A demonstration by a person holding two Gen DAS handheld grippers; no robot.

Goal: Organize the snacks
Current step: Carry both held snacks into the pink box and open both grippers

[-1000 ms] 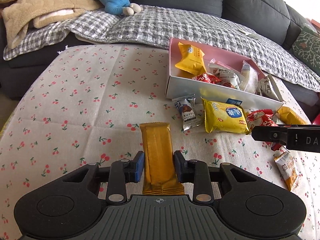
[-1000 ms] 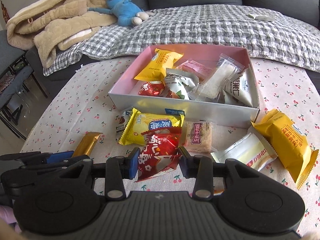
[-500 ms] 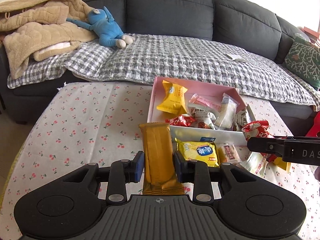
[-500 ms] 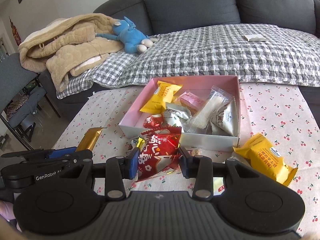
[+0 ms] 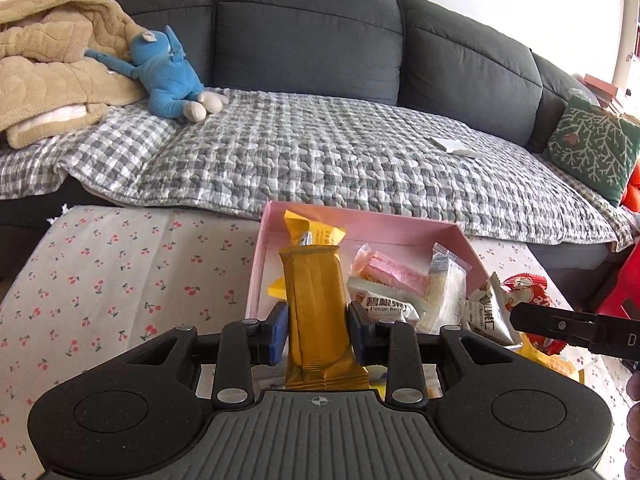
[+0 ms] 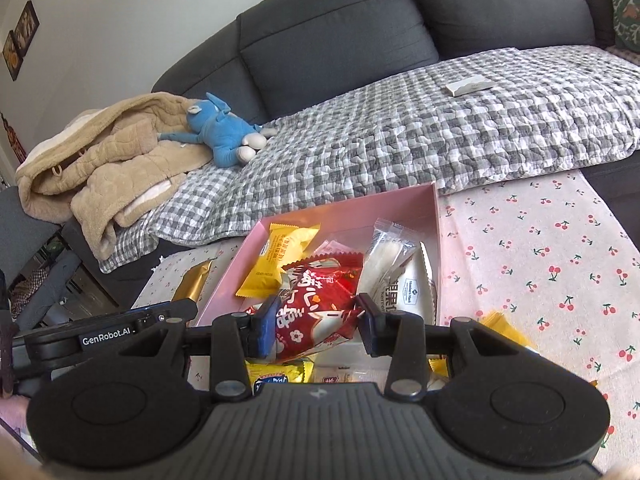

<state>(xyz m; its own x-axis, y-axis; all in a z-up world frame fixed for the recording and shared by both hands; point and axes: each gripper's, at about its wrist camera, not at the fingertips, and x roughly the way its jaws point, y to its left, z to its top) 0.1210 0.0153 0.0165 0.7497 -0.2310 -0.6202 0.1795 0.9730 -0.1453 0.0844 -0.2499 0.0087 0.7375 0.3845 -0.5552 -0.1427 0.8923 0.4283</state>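
Above the part-filled shallow pink cardboard box [image 5: 460, 236], the left gripper [image 5: 318, 326] clamps a gold foil bar [image 5: 314, 300] and the right gripper [image 6: 316, 324] a red crinkly packet [image 6: 316, 308]; loose snacks remain beside it.

A blue plush toy [image 5: 170, 76] lies beside a beige blanket [image 5: 52, 76] on the sofa [image 5: 312, 48].

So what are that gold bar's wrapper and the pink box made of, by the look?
The gold bar, in the left claw, looks wrapped in metallic plastic film: it has a soft sheen and crimped ends. The pink box seems to be matte cardboard, with thin, stiff, flat walls and no shine.
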